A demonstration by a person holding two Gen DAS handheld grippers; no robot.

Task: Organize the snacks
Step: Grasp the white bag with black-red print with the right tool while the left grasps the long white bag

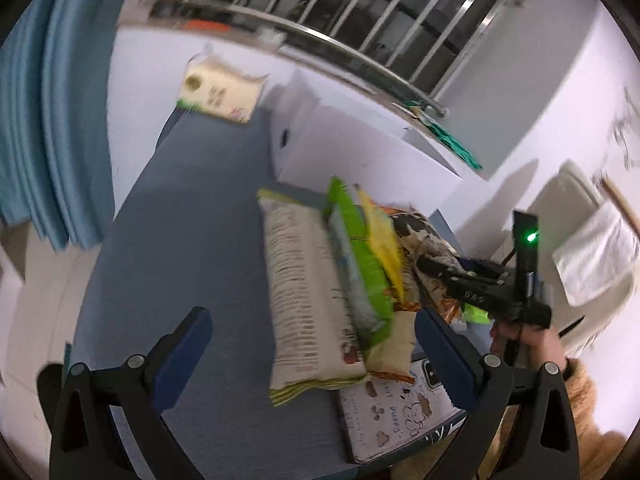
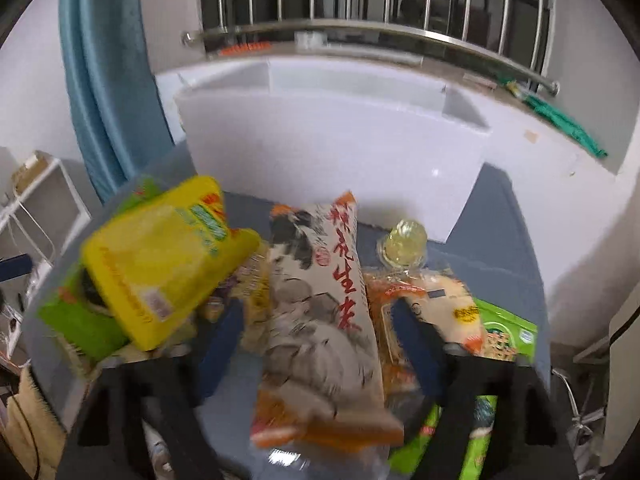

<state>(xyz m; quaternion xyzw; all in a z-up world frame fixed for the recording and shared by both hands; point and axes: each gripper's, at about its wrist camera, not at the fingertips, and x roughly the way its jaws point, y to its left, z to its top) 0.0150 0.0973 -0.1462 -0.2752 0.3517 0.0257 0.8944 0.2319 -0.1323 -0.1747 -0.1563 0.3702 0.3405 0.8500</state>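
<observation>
Straddling the peanut bag (image 2: 320,320) with the right gripper (image 2: 320,340), jaws wide, nothing pinched yet.
Bag's long axis runs straight ahead between the fingers; left gripper (image 1: 312,344) is open and empty, farther off.

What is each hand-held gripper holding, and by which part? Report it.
The left hand-held gripper is open and holds nothing. The right hand-held gripper straddles the peanut bag around its middle, but whether its fingers actually clamp it cannot be told.

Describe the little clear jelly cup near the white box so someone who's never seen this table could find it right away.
Start at the large white open-topped foam box at the back of the grey-blue table. Just in front of its right corner, beside the tall beige peanut bag with red characters, sits the small translucent pale-yellow jelly cup. It is the only rounded, see-through item among the flat printed bags.
</observation>
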